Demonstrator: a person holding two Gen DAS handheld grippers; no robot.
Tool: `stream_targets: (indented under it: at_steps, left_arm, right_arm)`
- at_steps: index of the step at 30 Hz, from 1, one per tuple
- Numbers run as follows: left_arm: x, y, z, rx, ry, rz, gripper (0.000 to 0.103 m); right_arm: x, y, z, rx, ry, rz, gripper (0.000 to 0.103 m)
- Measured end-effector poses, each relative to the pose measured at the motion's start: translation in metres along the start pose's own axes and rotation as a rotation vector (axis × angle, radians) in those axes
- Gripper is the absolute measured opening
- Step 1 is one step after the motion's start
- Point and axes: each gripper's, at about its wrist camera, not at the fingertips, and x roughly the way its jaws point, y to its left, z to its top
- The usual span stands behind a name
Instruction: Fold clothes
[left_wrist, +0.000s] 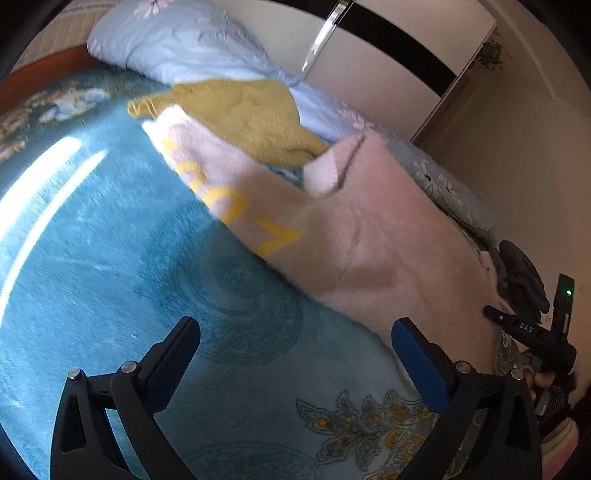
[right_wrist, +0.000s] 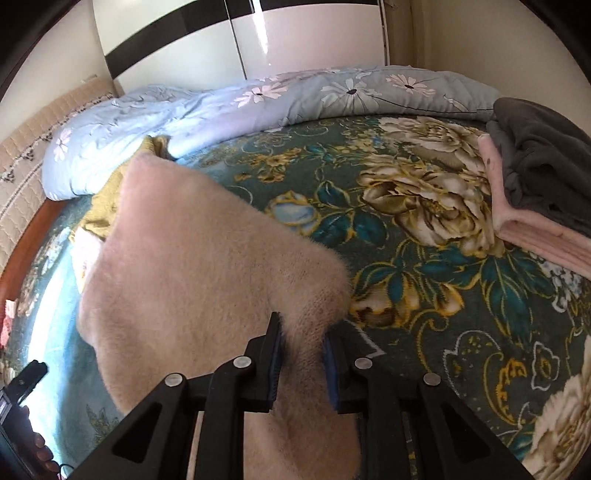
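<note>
The right gripper (right_wrist: 301, 345) fingers pinch the near corner of the fluffy pale-pink sweater (left_wrist: 369, 236), whose length runs toward the bed's far edge, while the left gripper (left_wrist: 295, 350) fingers gape wide beside it.

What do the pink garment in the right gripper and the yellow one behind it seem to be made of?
Pink garment: likely fuzzy fleece or faux-fur knit; fine hairs stand along its edges. Yellow garment: apparently a nubby terry or plush, matte looped texture; blur leaves it open.

Sweater (right_wrist: 192, 280): on the blanket (right_wrist: 424, 258), partly over a second garment (left_wrist: 243, 114).
Quilt (right_wrist: 221, 107): behind both, along the blanket's far edge.
Folded stack (right_wrist: 539, 192): far right, well apart from the sweater.
</note>
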Motion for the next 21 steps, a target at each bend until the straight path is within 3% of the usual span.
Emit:
stream_targets:
  at_steps: [2,4,9,16,21]
  left_arm:
    - [0.002,0.001,0.004,0.003,0.005,0.033,0.103]
    - [0.003,-0.001,0.01,0.01,-0.007,0.058,0.103]
    - [0.022,0.01,0.019,-0.119,0.049,0.008,0.103]
    - [0.049,0.025,0.031,-0.302,0.123,-0.064,0.102]
    - [0.064,0.047,0.041,-0.478,0.115,-0.145,0.082]
  right_arm:
    - [-0.008,0.0,-0.002,-0.006,-0.015,0.022,0.028]
    - [-0.017,0.0,-0.006,-0.03,-0.038,0.018,0.038]
    - [-0.04,-0.009,-0.017,-0.048,-0.101,0.004,0.055]
    - [-0.065,-0.027,-0.039,-0.028,-0.159,0.025,0.059]
    - [-0.069,-0.037,-0.046,-0.007,-0.16,0.048,0.06]
